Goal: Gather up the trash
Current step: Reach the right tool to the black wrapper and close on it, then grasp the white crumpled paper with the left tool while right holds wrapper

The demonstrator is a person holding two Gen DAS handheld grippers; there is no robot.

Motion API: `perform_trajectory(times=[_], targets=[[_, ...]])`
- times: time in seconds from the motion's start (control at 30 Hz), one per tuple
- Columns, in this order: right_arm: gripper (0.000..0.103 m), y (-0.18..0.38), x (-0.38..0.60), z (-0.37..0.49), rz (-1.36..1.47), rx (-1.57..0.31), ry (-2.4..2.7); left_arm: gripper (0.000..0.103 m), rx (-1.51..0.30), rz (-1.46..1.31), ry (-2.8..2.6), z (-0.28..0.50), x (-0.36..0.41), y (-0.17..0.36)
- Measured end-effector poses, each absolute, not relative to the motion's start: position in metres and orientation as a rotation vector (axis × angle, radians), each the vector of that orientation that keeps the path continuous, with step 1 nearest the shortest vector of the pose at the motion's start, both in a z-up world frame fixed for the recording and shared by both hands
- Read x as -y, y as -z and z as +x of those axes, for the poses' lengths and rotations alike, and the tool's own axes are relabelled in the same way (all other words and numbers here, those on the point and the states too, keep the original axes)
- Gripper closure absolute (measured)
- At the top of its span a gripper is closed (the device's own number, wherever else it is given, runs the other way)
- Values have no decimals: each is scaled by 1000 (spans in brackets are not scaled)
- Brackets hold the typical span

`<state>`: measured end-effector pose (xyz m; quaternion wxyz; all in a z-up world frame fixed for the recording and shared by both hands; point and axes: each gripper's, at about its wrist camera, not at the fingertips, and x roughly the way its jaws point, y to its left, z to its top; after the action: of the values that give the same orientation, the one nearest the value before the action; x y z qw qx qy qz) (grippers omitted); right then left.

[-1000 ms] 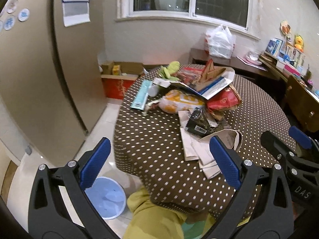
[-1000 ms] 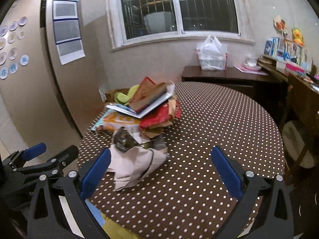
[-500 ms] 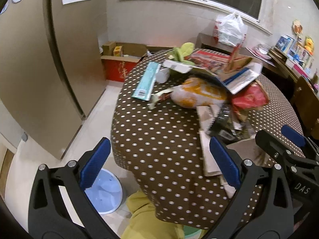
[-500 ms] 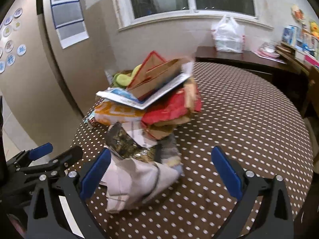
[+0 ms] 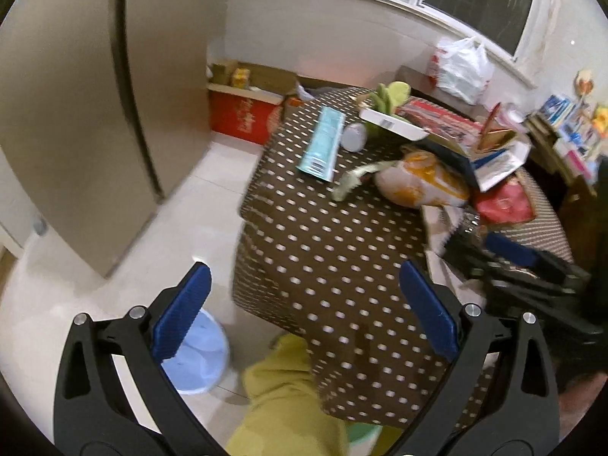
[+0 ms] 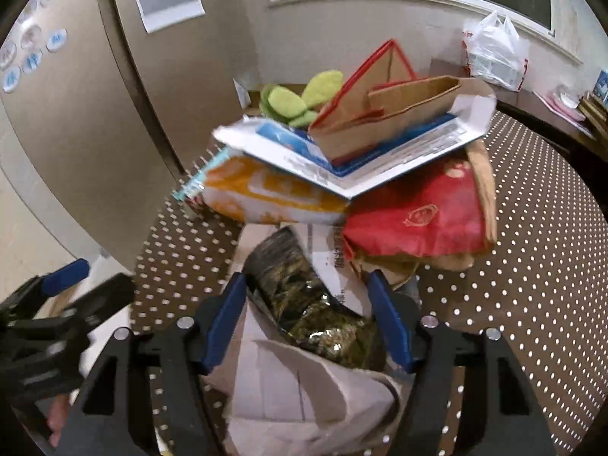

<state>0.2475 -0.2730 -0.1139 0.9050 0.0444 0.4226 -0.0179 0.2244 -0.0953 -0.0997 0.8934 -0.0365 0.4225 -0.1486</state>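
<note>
A pile of trash lies on the round brown polka-dot table (image 5: 323, 250): an orange-and-white bag (image 6: 266, 193), a red bag (image 6: 418, 220), a flattened blue-and-white box (image 6: 353, 159) with brown paper bags (image 6: 380, 114) on top. My right gripper (image 6: 307, 319) has its blue pads on either side of a dark crinkled foil wrapper (image 6: 304, 300) lying on white paper (image 6: 296, 391); contact is unclear. My left gripper (image 5: 304, 311) is open and empty over the table's near edge.
A light blue bin (image 5: 197, 357) stands on the floor left of the table. A teal packet (image 5: 321, 144) lies at the table's far left. A fridge (image 5: 76, 95) stands to the left, a red box (image 5: 243, 114) beyond. A white plastic bag (image 6: 494, 53) sits on a sideboard.
My right gripper has moved forward to the pile and narrowed its jaws around the dark wrapper. My left gripper has swung left and down, toward the table edge and floor.
</note>
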Motion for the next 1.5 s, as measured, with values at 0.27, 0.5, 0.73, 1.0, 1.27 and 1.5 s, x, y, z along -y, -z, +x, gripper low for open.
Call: perform_trajectory(times=[0.27, 0.5, 0.73, 1.0, 1.27, 1.5], targets=[[76, 85, 293, 223, 218, -775, 81, 6, -918, -93, 441, 212, 119, 103], [76, 54, 328, 181, 322, -644, 163, 6, -904, -43, 598, 193, 156, 91], [76, 57, 358, 140, 366, -633, 263, 6, -908, 8, 803, 168, 201, 89], [76, 80, 362, 115, 369, -672, 309, 27, -955, -58, 778, 181, 234, 110], [76, 83, 357, 104, 375, -670, 293, 95, -822, 56, 772, 167, 245, 99], [76, 76, 343, 99, 365, -653, 270, 97, -774, 83, 744, 149, 227, 86]])
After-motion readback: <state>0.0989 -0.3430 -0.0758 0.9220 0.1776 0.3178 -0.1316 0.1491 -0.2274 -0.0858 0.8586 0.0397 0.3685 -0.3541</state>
